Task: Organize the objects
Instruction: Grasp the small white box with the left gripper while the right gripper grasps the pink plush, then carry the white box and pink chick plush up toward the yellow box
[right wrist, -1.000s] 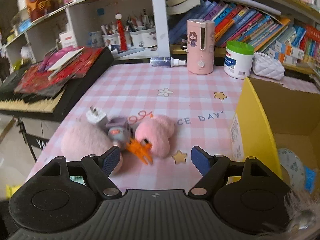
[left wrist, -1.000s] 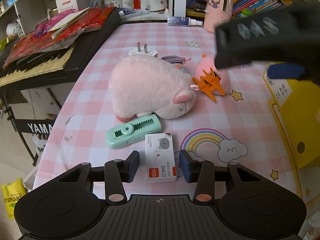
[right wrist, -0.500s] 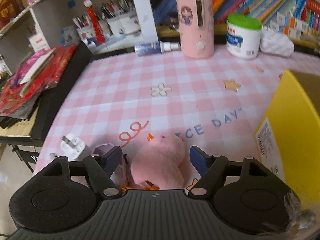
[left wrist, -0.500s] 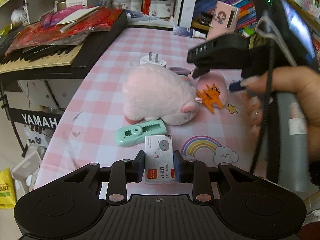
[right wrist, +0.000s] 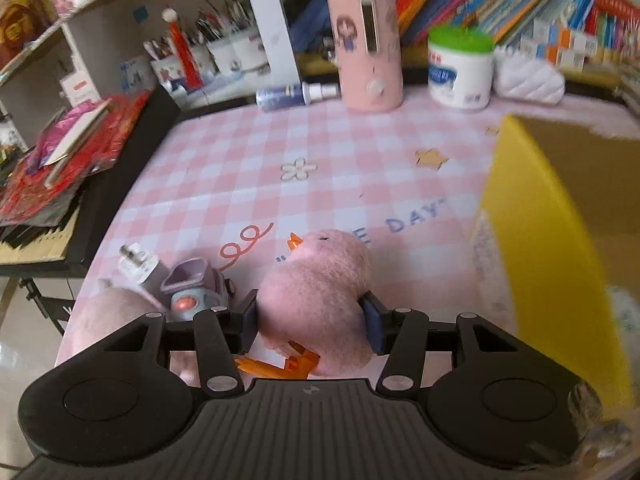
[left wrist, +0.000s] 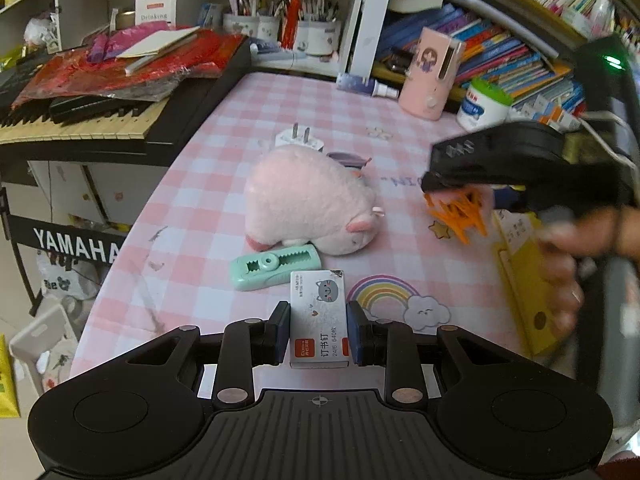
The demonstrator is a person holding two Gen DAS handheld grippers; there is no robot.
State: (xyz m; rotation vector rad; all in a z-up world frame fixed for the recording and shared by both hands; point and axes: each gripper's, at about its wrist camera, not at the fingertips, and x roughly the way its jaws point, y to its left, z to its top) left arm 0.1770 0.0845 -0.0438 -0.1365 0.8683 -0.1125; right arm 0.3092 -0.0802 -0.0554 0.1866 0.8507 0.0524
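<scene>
In the left wrist view, the right tool (left wrist: 505,197) and the hand (left wrist: 568,256) holding it are smeared by motion, and they cover nearly all of the pink duck toy (right wrist: 320,300) except its orange feet. The yellow box (right wrist: 548,248) is blurred and cut off by the right edge in the right wrist view. There the large pink plush (right wrist: 116,312) lies mostly hidden behind the tool's body.

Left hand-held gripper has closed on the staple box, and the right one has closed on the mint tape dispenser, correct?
Not quite. The right hand-held gripper is closed on the pink plush duck, as the right wrist view shows. The mint tape dispenser lies free; the left hand-held gripper holds the staple box.
</scene>
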